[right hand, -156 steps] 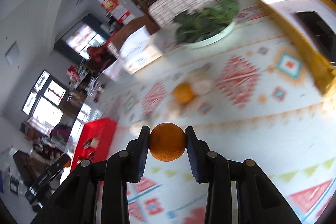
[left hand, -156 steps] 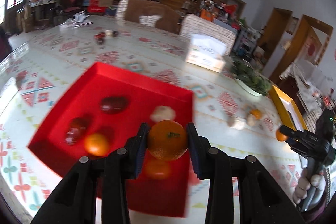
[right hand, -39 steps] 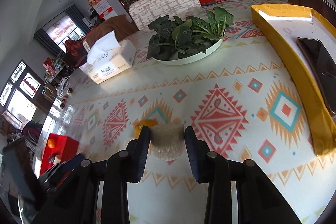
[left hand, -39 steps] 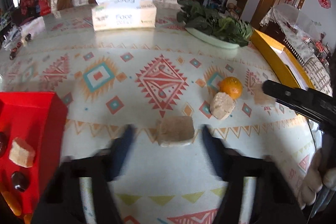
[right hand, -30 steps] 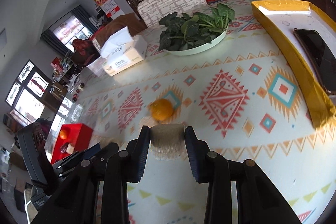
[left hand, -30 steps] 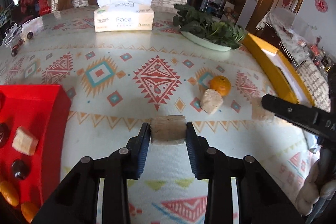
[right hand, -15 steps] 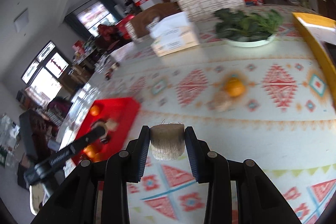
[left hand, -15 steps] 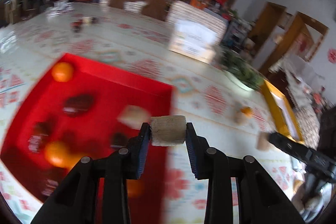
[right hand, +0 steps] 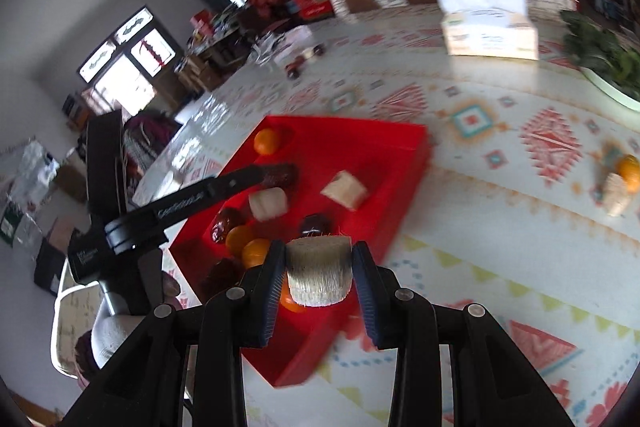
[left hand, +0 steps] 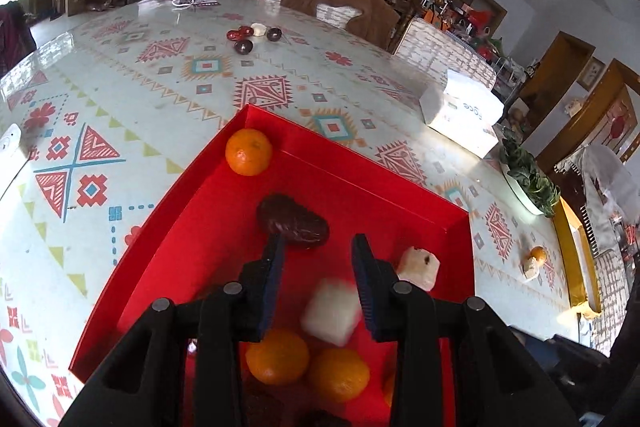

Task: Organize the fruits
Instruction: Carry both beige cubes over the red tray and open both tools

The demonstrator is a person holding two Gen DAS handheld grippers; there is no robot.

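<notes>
My left gripper (left hand: pixel 318 259) is open above the red tray (left hand: pixel 344 175). A pale cut chunk (left hand: pixel 331 311) blurs just below its jaws, over the tray. The tray holds oranges (left hand: pixel 248 151), a dark date (left hand: pixel 292 221) and another pale chunk (left hand: pixel 418 267). My right gripper (right hand: pixel 319 269) is shut on a fibrous pale chunk (right hand: pixel 319 274) above the tray's near edge (right hand: pixel 360 311). The left gripper also shows in the right wrist view (right hand: pixel 240 181), over the tray. An orange (right hand: pixel 628 167) and a pale chunk (right hand: pixel 616 193) lie on the table to the right.
A tissue box (right hand: pixel 488 23) and a plate of greens (right hand: pixel 604 55) stand at the far right of the patterned table. Several dates and a white piece (left hand: pixel 256 33) lie at the far side. A yellow tray (left hand: pixel 576 259) sits at the right edge.
My left gripper has opened over the red tray and the pale chunk has dropped out of it. My right gripper has carried its chunk left to the tray's near edge.
</notes>
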